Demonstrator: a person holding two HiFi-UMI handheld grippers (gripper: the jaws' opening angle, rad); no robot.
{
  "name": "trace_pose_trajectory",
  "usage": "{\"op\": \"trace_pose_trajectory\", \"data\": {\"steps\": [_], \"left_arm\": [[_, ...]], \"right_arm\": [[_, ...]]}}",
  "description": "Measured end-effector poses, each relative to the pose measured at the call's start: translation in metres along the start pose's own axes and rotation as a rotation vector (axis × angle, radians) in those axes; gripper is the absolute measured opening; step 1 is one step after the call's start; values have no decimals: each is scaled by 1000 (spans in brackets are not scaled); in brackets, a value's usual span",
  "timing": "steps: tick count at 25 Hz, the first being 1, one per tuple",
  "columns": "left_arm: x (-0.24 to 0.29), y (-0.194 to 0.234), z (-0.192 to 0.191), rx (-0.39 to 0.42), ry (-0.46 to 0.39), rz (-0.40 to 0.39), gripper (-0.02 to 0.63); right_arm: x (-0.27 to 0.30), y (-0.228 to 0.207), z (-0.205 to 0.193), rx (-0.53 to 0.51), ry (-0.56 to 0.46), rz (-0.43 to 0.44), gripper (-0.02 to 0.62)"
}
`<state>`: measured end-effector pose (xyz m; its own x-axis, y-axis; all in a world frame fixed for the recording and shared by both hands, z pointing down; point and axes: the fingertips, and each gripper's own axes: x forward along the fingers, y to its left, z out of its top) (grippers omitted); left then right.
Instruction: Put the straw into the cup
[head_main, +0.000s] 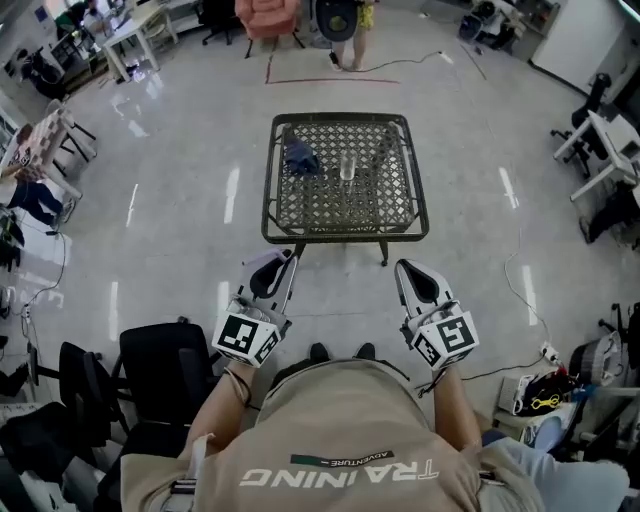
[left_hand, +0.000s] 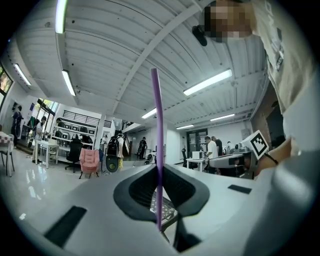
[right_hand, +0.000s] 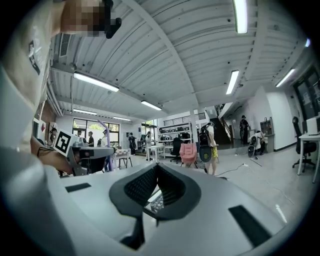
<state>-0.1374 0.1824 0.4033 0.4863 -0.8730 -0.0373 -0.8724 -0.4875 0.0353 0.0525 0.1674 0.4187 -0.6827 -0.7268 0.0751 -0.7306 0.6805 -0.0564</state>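
The person's shirt (head_main: 340, 440) fills the near edge of the head view. Both hands are held out level in front of it, side by side and well short of the counter (head_main: 345, 232). The left gripper (left_hand: 159, 167) has its jaws clenched on the purple straw (left_hand: 157, 125), which stands upright with most of its length above them. The right gripper (right_hand: 156, 169) has its jaws closed on nothing. The cup (head_main: 347, 166) stands far off near the counter's middle, just right of a blue cloth (head_main: 300, 157). As I judge it, the left hand should carry the straw over the cup's mouth, hold it vertical, and lower the short bottom end inside before releasing. The right could steady the cup.
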Motion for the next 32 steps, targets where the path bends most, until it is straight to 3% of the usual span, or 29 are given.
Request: {"op": "trace_pose_trajectory", "data": {"steps": [10, 17, 26, 32], "left_arm": [[17, 5, -26, -13, 47, -70, 46], [60, 18, -22, -13, 21, -33, 46], [131, 10, -17, 8, 23, 20, 46], [162, 1, -24, 12, 42, 47, 45]], "right_arm": [[8, -6, -13, 12, 17, -44, 17], [29, -48, -14, -28, 21, -43, 17], [58, -123, -7, -49, 14, 26, 17], [72, -145, -18, -94, 46, 113, 17]]}}
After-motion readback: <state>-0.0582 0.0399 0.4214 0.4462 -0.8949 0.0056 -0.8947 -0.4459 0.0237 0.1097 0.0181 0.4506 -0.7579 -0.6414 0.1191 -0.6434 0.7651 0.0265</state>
